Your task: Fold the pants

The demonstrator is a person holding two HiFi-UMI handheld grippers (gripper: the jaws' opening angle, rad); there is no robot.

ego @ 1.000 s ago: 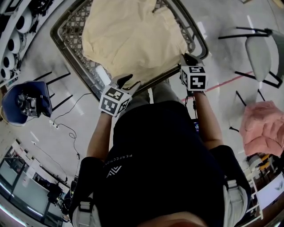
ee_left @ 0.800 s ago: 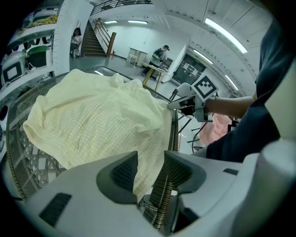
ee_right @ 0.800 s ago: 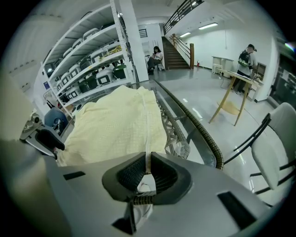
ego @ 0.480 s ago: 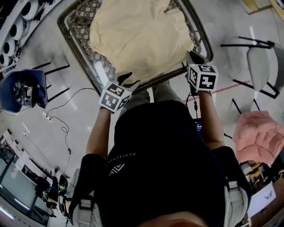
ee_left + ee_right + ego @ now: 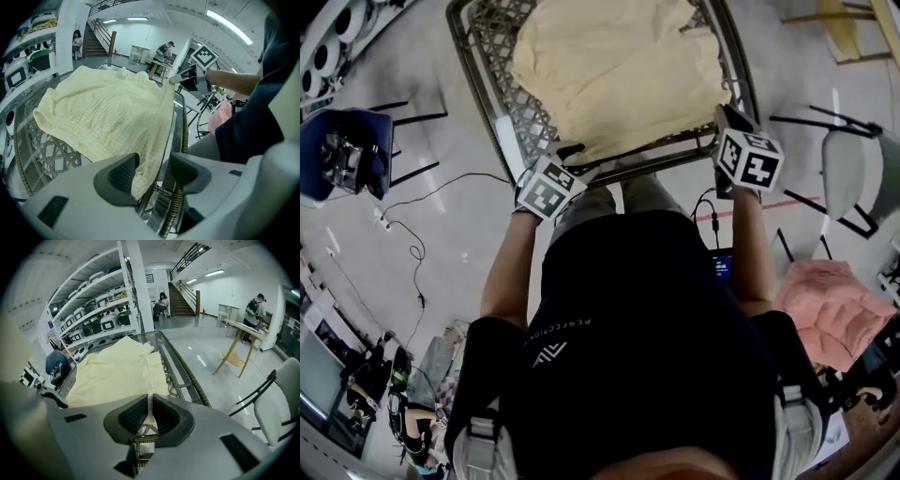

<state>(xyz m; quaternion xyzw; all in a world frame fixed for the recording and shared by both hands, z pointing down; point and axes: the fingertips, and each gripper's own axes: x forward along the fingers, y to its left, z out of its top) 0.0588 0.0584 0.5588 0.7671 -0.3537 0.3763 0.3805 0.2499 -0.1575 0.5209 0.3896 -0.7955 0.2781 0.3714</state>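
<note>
— How far along?
— Barely, I'd say: the pants lie spread on the desk ahead of both grippers, no tidy fold yet
— Grips?
— Only the right gripper pinches their edge; the left gripper is opening, cloth loose between its jaws

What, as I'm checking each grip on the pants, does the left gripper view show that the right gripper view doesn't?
Only the left gripper view: how the left tool stands, jaws apart and opening, with an edge of the pants hanging loose between them; also the person's dark shirt. Only the right gripper view: the right tool shut on a thin pants edge, plus storage shelves and a white chair. Both: the pale yellow pants spread over the lattice table.
</note>
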